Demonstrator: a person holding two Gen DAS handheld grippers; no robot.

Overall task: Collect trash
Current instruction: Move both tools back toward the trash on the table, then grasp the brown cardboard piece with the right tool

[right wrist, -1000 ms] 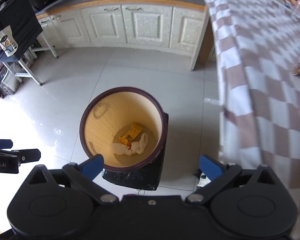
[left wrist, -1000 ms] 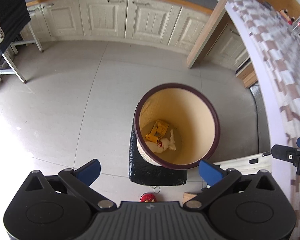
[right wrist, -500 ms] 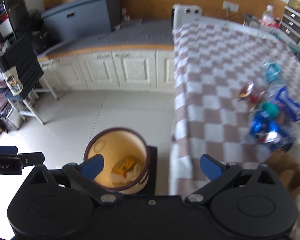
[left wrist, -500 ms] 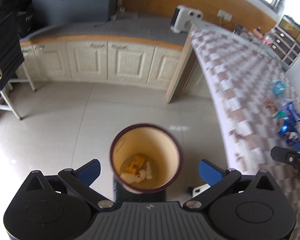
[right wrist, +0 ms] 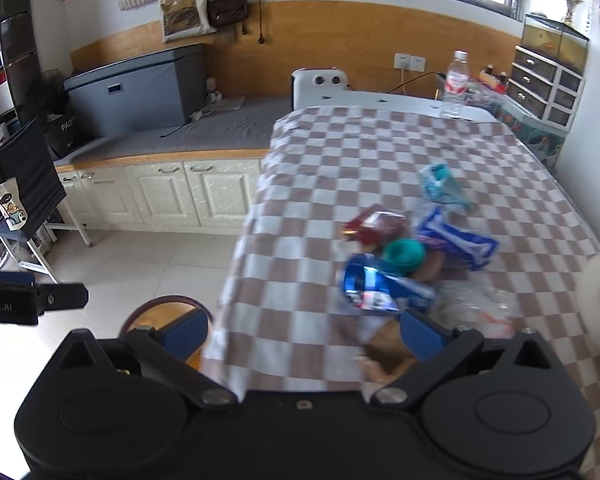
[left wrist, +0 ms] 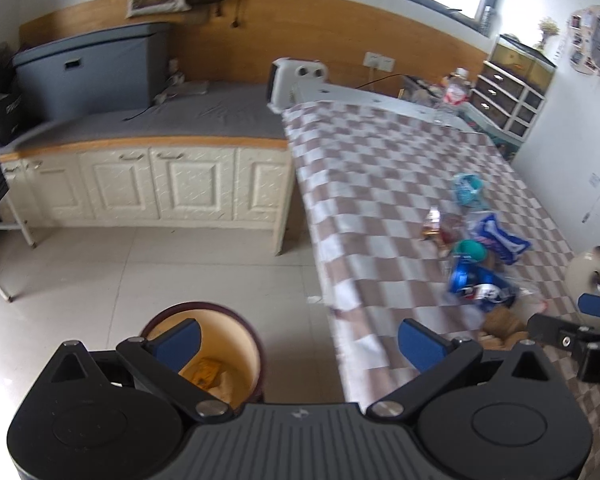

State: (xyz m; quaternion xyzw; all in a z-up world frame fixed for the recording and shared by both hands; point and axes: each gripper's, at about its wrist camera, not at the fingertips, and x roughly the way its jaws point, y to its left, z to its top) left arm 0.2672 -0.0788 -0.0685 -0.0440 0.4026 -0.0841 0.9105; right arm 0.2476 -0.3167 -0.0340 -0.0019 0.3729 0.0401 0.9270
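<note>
- Starting closest in: the left gripper (left wrist: 298, 338) is held with its blue-padded jaws spread wide and nothing between them, up above the floor beside the checkered table (right wrist: 324, 184).
- Same deal for the right gripper (right wrist: 304, 330), jaws wide apart and empty, hovering over the near end of that table.
- Down by the table's near corner, on the floor side, the trash bin (left wrist: 244, 334) can be seen with its dark rim, and a yellow scrap (left wrist: 204, 372) is lying inside it.
- On the table, a brown crumpled piece (right wrist: 388, 346) is sitting right at the near edge, partly hidden behind the right gripper's pad.
- Just past that, a pile of trash is bunched up: a blue crumpled wrapper (right wrist: 374, 286), a teal lid (right wrist: 403, 255), a red packet (right wrist: 374, 226) and a blue-and-white bag (right wrist: 456, 240), all touching or nearly touching. It's pretty blurry, so labels can't be read.
- A teal wrapper (right wrist: 440, 184) is lying a bit further along the table, apart from the pile.
- At the table's far end, a clear water bottle (right wrist: 454, 84) is standing upright, with a white appliance (right wrist: 320, 82) at the far corner.
</note>
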